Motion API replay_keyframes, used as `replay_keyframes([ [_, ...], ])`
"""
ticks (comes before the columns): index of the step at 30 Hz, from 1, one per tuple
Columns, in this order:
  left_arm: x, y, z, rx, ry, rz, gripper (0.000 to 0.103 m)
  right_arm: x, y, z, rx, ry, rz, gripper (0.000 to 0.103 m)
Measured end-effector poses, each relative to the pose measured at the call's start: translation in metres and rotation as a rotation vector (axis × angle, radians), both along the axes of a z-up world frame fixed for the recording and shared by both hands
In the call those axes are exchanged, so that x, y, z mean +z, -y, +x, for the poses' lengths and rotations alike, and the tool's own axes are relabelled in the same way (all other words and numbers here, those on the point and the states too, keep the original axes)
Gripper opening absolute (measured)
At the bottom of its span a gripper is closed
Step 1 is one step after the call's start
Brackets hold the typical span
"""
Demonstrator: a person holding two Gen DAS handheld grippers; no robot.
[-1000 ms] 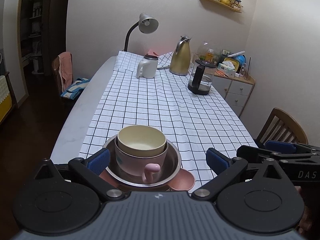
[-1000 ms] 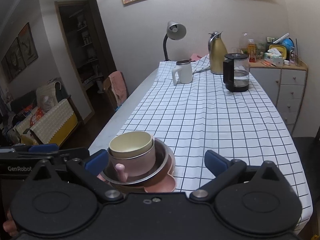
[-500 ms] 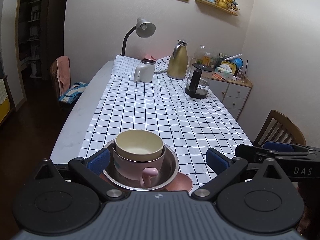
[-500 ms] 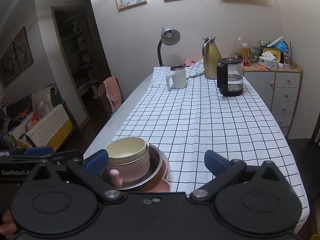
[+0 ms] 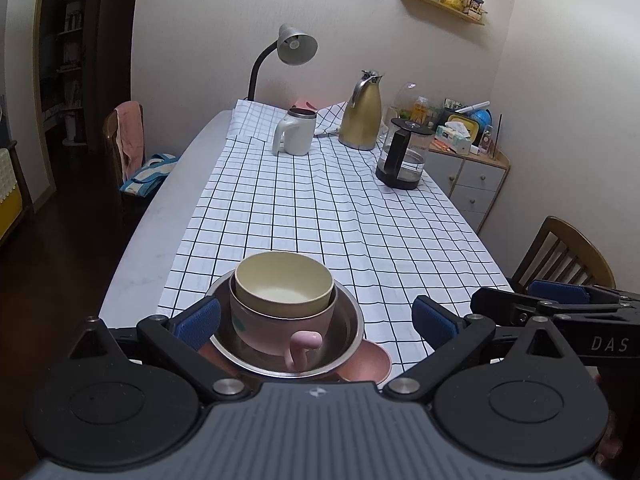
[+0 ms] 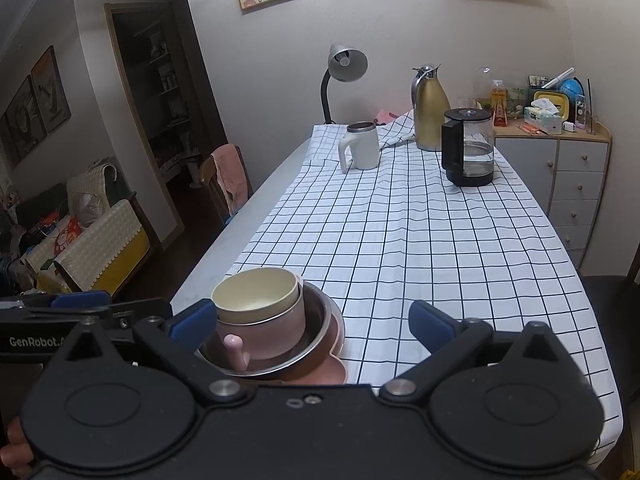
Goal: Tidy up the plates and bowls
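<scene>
We see a nested stack at the near end of the table, on the white tablecloth with a black grid [image 5: 320, 208]: a cream round bowl [image 5: 284, 286] sits inside a pink handled cup [image 5: 280, 330], which sits in a shiny steel bowl [image 5: 344, 344], all resting on a pink plate [image 5: 372, 364]. Our left gripper [image 5: 316, 320] hovers just short of the stack with its blue-padded jaws spread wide and nothing between them. Our right gripper [image 6: 312, 322] is beside it, jaws equally wide and empty, with the stack toward its left finger. At the far end stand a white mug [image 5: 294, 136], a gold thermos jug [image 5: 362, 114], a glass kettle [image 5: 402, 160] and a grey desk lamp [image 5: 296, 46].
</scene>
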State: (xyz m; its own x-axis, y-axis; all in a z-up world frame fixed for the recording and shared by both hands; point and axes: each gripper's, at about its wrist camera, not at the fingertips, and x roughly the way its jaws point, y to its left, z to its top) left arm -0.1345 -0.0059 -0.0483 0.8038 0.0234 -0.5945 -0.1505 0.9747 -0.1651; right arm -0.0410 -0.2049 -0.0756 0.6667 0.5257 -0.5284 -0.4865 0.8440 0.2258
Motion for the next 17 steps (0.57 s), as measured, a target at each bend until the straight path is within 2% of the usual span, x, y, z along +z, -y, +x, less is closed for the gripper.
replay_keyframes([
  [17, -0.0051, -0.0037, 0.0104, 0.009, -0.021, -0.007, 0.102, -0.0018, -0.0072, 0.0093, 0.012, -0.017, -0.014, 0.103],
])
